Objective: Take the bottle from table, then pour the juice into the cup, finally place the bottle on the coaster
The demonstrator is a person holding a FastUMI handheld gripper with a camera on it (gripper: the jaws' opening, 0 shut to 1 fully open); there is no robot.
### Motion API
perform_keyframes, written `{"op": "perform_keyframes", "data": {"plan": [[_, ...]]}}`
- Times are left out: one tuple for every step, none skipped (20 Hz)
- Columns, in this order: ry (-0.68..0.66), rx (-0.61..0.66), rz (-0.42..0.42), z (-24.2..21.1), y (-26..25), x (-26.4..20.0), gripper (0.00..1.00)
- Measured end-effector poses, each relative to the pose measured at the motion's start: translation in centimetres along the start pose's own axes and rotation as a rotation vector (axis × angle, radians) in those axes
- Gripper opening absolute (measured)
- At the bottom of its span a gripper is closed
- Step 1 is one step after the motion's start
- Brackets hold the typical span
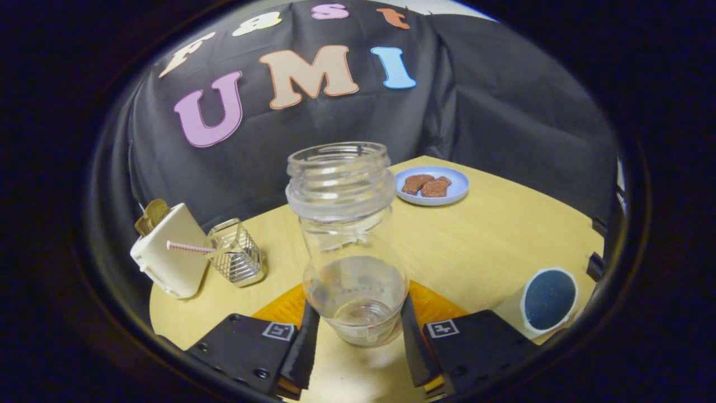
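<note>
1. Table: pale wood top, running out beyond the fingers toward the black cloth wall.
2. Bottle: clear, uncapped, standing upright between the two fingers, a shallow layer of clear liquid sitting in its base. Base is hanging over the near part of the table, with the orange coaster lying just behind it; cannot tell whether the base is touching anything.
3. Gripper: fingers are closing narrowly on the bottle's lower body, one pad pressing each side, holding it.
4. Toaster: white, tilting, sitting at about 10 o'clock from the bottle, with something brownish sticking out of its top.
5. Blue plate: sitting at about 1 o'clock, well beyond the bottle near the far table edge, carrying brown pieces of food.
6. Cup: white, dark inside, lying tilted at about 4 o'clock, just beside the right-hand finger, mouth facing the camera.
7. Wire basket: small, metal, standing just beside the toaster.
8. Striped straw: pink and white, lying across the toaster front, reaching toward the basket.
</note>
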State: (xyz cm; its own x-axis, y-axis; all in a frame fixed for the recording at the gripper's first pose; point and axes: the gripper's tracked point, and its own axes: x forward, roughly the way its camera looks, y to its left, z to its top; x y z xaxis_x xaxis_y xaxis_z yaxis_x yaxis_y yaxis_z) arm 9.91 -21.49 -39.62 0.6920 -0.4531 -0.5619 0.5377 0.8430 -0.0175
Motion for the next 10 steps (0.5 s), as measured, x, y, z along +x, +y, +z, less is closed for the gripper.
{"op": "perform_keyframes", "data": {"plan": [[0.001,-0.019,0.000,-0.08,-0.02,0.23,0.70],[-0.002,-0.043,-0.006,-0.11,-0.08,0.52,0.70],[-0.008,-0.066,-0.008,-0.03,-0.18,0.63,0.70],[-0.016,-0.084,-0.007,0.04,-0.17,0.76,0.70],[-0.020,-0.093,-0.001,0.00,-0.09,0.87,0.70],[-0.029,-0.103,0.005,0.03,0.07,0.95,0.70],[-0.039,-0.114,0.016,0.21,0.13,0.34,0.70],[-0.038,-0.125,0.024,0.04,0.26,0.39,0.70],[-0.032,-0.132,0.038,-0.28,0.47,0.37,0.70],[-0.031,-0.143,0.044,-0.43,0.49,0.34,0.70]]}}
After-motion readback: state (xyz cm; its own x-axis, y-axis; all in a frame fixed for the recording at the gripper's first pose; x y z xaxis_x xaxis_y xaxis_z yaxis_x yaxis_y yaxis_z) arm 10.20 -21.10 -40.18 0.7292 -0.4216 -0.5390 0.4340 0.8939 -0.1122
